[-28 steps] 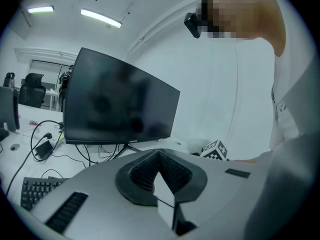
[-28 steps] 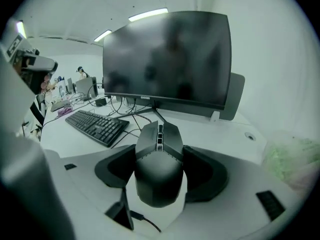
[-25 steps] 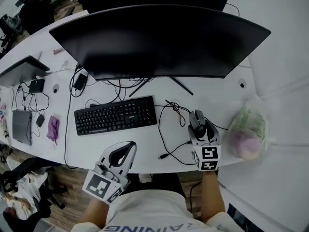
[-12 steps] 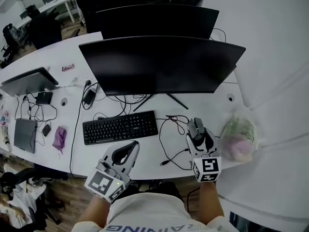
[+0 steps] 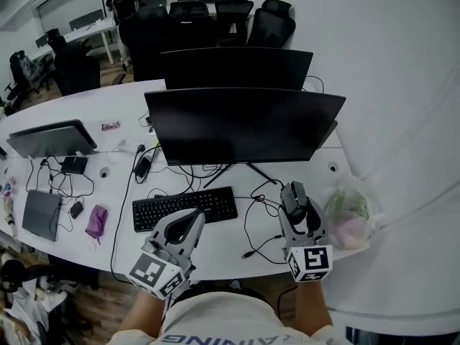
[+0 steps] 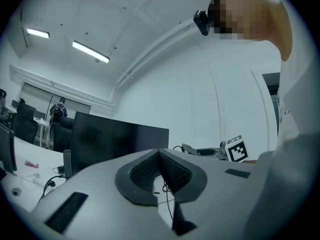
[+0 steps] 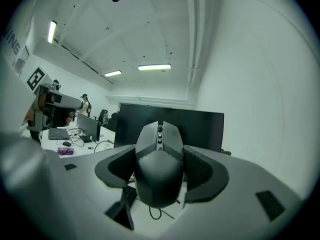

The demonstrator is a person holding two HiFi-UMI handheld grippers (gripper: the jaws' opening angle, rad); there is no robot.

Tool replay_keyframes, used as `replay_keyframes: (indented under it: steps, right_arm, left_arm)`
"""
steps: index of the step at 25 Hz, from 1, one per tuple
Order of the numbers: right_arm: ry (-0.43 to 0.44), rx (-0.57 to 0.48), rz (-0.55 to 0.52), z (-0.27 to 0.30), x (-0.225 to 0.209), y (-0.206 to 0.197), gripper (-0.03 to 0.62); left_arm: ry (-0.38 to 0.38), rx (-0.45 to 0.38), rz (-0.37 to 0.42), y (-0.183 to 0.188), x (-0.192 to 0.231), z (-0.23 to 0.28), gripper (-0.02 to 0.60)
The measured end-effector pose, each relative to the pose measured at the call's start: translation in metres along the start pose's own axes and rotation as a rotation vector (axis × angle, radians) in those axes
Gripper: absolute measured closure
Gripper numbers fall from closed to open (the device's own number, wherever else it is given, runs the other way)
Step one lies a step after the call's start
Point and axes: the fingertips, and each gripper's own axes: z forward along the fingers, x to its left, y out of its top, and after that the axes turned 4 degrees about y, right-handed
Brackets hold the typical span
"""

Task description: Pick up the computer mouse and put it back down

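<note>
A black computer mouse (image 5: 294, 200) is held up above the white desk (image 5: 215, 246), with my right gripper (image 5: 295, 207) shut on its sides. In the right gripper view the mouse (image 7: 157, 166) fills the space between the pads of the right gripper (image 7: 159, 160), nose pointing away toward the monitor. Its thin cable (image 5: 251, 230) loops down onto the desk. My left gripper (image 5: 190, 220) hovers over the desk's front edge, just below the keyboard. In the left gripper view the left gripper (image 6: 159, 155) has its tips together and nothing between them.
A black keyboard (image 5: 185, 208) lies left of the mouse, below a wide monitor (image 5: 241, 126). A plastic bag (image 5: 346, 211) sits at the right end of the desk. A laptop (image 5: 52, 138), a grey tablet (image 5: 41, 214), a purple item (image 5: 95, 221) and cables lie at the left.
The right gripper has risen with the mouse, off the desk. The head view has tipped up and shows more of the room. The left gripper stays shut and empty.
</note>
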Motion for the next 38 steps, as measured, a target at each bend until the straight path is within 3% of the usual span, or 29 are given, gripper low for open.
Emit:
replay_keyframes:
  steps: [8,15,24,29,38]
  right_arm:
    - [-0.037,-0.168,-0.038,-0.020,-0.001,0.067,0.296]
    - [-0.054,-0.263,-0.048,-0.030,-0.003,0.101,0.295]
    - [-0.052,-0.262,-0.019,-0.024,0.001,0.103,0.296]
    - [-0.047,-0.252,-0.028,-0.023,0.001,0.101,0.295]
    - [-0.052,-0.231,-0.018,-0.023,-0.002,0.094,0.295]
  left_arm:
    - [-0.019,-0.067,0.026,0.027,0.000,-0.013,0.577]
    - [-0.007,-0.102,0.040,0.041,0.005,-0.022,0.577]
    - [0.064,-0.074,0.041,0.037,0.022,-0.024,0.577]
    - [0.037,-0.114,0.014,0.042,0.021,-0.024,0.577]
    - [0.032,-0.096,0.010,0.037,0.019,-0.021,0.577]
